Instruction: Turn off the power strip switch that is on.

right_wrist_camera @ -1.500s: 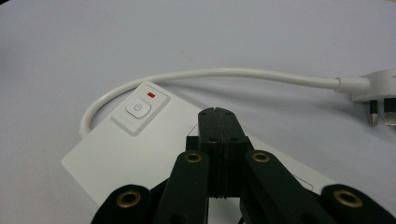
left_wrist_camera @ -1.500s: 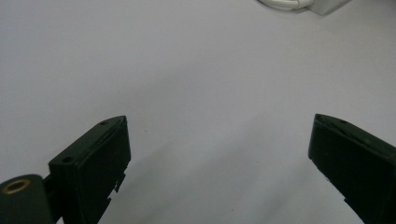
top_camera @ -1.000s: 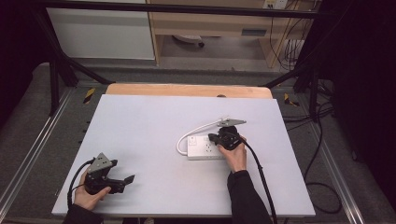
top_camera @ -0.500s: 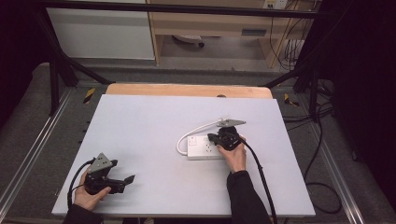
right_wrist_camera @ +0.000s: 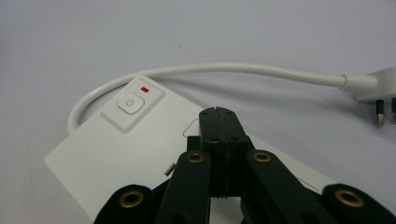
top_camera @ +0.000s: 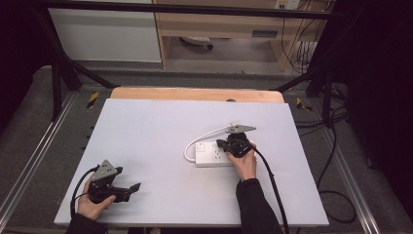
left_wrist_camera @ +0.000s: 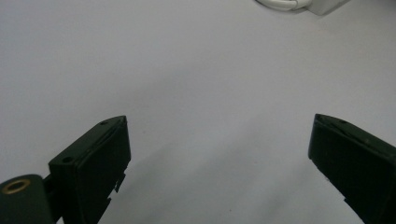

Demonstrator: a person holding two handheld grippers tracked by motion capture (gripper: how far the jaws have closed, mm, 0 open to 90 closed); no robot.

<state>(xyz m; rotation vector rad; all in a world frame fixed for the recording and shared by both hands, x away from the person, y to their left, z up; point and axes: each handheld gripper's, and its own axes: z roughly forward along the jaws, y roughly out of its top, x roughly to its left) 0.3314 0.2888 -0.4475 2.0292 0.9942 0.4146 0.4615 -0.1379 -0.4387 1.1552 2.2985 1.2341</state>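
Observation:
A white power strip (top_camera: 210,154) lies flat near the middle of the white table, its short white cable (top_camera: 207,135) looping from its left end round to a plug (right_wrist_camera: 380,91) on the tabletop. In the right gripper view its power button (right_wrist_camera: 130,103) and a small red mark (right_wrist_camera: 145,89) face up. My right gripper (right_wrist_camera: 217,114) hovers over the strip's top face with its jaws pressed together and nothing between them. My left gripper (left_wrist_camera: 219,154) rests low at the table's front left (top_camera: 127,187), jaws wide apart over bare tabletop.
The white table (top_camera: 146,131) is bordered by a wooden strip (top_camera: 195,94) at the back. Metal rails (top_camera: 29,156) run along both sides, and black cables (top_camera: 336,146) lie on the floor to the right. A black cable (top_camera: 270,175) trails from the right gripper.

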